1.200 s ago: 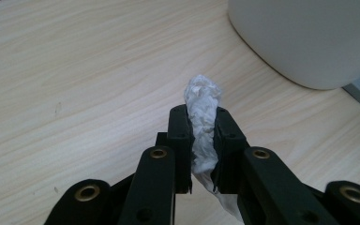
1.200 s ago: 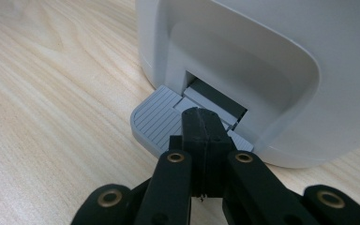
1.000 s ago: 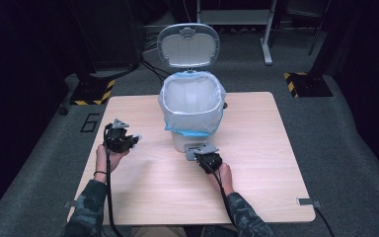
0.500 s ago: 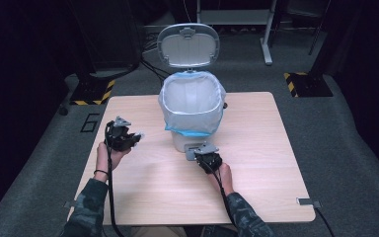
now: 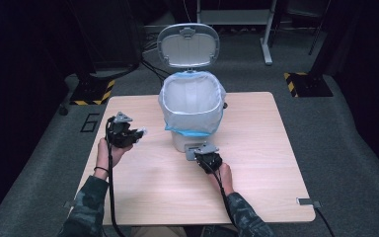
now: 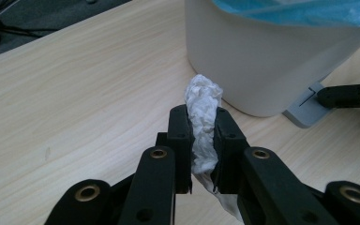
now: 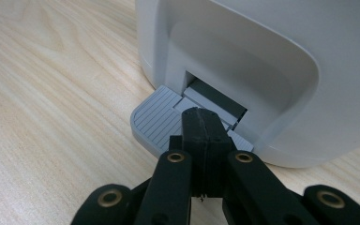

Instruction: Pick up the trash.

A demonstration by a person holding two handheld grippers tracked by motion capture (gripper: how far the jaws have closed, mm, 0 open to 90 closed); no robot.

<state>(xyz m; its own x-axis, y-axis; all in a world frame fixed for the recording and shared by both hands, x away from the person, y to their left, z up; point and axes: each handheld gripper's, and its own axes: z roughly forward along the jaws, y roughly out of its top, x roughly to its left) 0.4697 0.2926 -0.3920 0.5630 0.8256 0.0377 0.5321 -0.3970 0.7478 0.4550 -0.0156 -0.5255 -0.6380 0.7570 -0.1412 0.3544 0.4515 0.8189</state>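
The left gripper [image 6: 201, 140] has its two black jaws closed flat on a crumpled white wad of paper [image 6: 203, 110], which stands up between them with its long axis running along the jaws and its crown poking out past the tips; a tail of it hangs down below the jaws. Seen from the high view, this left gripper [image 5: 137, 134] is held off the table to the left of the white pedal bin [image 5: 192, 106], near its wall but apart from it, jaws pointing toward the bin. The right gripper [image 7: 201, 123] has its jaws pressed together with nothing between them, tips resting on the grey ribbed pedal [image 7: 157, 119] at the foot of the bin (whether they bear down hard cannot be told, though the lid [image 5: 188, 45] stands upright and open behind the bin); in the high view the right gripper [image 5: 203, 154] sits just in front of the bin's base.

The mouth of the bin, lined with a white bag edged in blue [image 5: 191, 132], lies up and to the right of the held wad; so the likely move is a lift over the near rim and a release, and the left hand is plainly the nearer. The rim is the edge to clear; above the bin the room is open, and the table [image 5: 256, 187] around the bin is bare.
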